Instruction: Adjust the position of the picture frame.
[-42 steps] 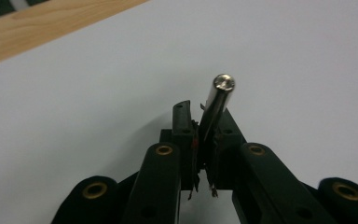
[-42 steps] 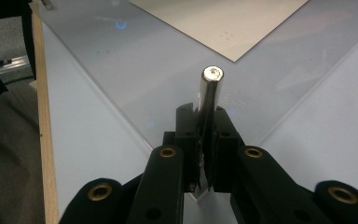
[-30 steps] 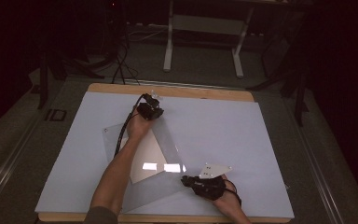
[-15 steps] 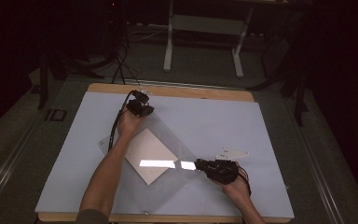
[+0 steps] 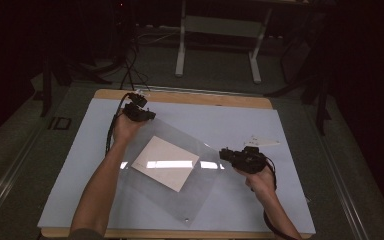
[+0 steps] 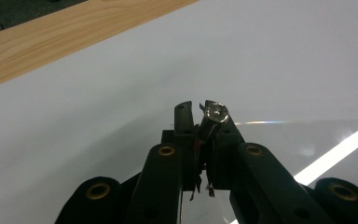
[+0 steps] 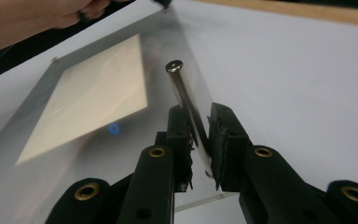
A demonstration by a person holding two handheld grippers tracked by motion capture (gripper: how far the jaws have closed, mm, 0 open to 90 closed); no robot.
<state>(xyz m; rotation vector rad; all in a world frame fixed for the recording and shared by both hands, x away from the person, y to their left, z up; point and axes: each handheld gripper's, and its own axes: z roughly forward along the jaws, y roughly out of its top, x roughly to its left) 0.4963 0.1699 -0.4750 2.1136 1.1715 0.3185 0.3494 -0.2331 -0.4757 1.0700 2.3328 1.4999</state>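
Observation:
A clear acrylic panel [image 5: 200, 185] with a white sheet [image 5: 165, 162] inside it is held between both hands over the pale mat. My left gripper [image 5: 147, 116] is shut on the panel's far corner, where a metal post [image 6: 215, 113] sits between its jaws [image 6: 199, 108]. My right gripper [image 5: 223, 155] grips the right corner. A slim metal post [image 7: 186, 98] fills the gap between its pads [image 7: 199, 114], though these jaws have just been opening a little. The white sheet [image 7: 88, 98] and the clear panel [image 7: 177, 37] stretch away from that corner.
A small white card [image 5: 262, 141] lies on the mat just beyond my right hand. The wooden table edge [image 5: 190, 96] runs along the far side, close behind my left gripper. A white metal stand [image 5: 182, 50] is on the floor beyond. Another small stud [image 5: 186, 219] marks the panel's near corner.
My right hand has carried its corner rightward and away from the front edge. My left hand has shifted left. The panel has swung round with them and now lies more spread out.

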